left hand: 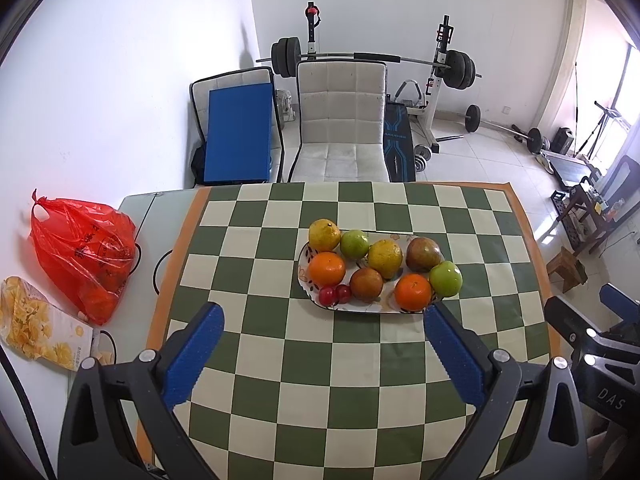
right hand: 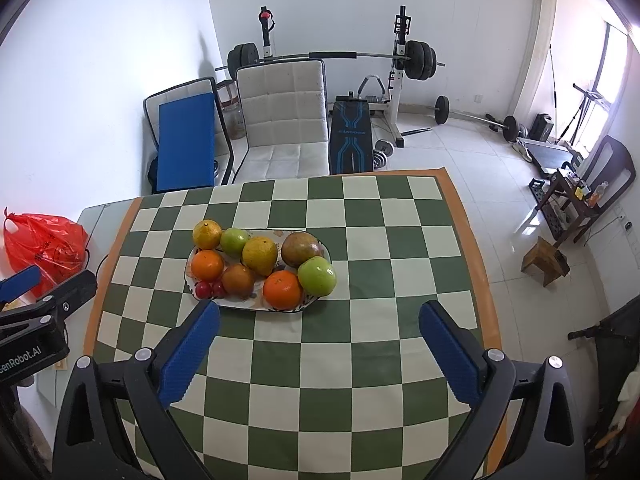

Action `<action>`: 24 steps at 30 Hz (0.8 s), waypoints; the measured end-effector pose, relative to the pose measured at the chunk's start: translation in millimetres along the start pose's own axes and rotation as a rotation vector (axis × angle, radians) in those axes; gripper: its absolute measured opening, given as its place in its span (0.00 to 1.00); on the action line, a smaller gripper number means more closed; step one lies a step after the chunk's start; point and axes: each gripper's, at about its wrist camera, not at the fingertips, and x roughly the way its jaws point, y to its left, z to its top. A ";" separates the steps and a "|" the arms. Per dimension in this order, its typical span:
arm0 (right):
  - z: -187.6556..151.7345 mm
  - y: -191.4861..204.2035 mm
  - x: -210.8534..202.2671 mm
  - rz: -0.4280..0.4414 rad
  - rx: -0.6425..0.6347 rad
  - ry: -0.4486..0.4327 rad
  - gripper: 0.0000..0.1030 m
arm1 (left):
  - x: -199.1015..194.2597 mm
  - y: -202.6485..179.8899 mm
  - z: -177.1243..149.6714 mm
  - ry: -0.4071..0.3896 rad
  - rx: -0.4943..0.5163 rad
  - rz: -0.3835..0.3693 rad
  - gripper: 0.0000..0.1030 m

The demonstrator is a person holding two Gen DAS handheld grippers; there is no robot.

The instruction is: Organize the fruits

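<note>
Nearest in each wrist view, both pairs of blue fingers are spreading wide with nothing between them: the left gripper [left hand: 322,314] and the right gripper [right hand: 319,312] are both released, hovering above the checkered cloth [right hand: 320,360] covering the desk [left hand: 136,204].

Just beyond the fingertips the plate [left hand: 370,309] is sitting with all the fruit gathered on it, so sorting is probably far along or only starting; which, I cannot tell. The plate's long axis is running left to right across both views, broadside to the fingers rather than pointing at them. In the left view it is lying ahead and slightly right of centre; in the right view it is lying ahead and to the left, its near rim just beside the left fingertip [right hand: 208,312]. Neither hand is looking clearly nearer.

On the near side two small red fruits [left hand: 335,294] are touching each other, between an orange [left hand: 327,269] and a brown round fruit [left hand: 366,284]; another orange [left hand: 413,291] and a green apple [left hand: 445,278] are sitting at the right end. Behind them two yellow fruits [left hand: 384,258], a green fruit [left hand: 354,244] and a reddish-brown fruit [left hand: 423,254] are filling the far row.

Farther left, well apart from the plate, a red plastic bag [left hand: 82,256] is slumping on the bare desk.
</note>
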 end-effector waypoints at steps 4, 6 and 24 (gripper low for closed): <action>2.5 2.5 -3.0 -0.004 -0.007 -0.009 0.99 | 0.4 0.7 -1.4 0.001 0.001 0.000 1.00; 3.1 3.2 -3.0 -0.003 -0.006 -0.010 0.99 | -0.2 0.9 -1.8 -0.001 0.000 0.002 1.00; 4.6 8.8 -9.3 0.008 -0.011 0.001 0.99 | -0.5 4.3 -2.7 0.002 0.004 -0.002 1.00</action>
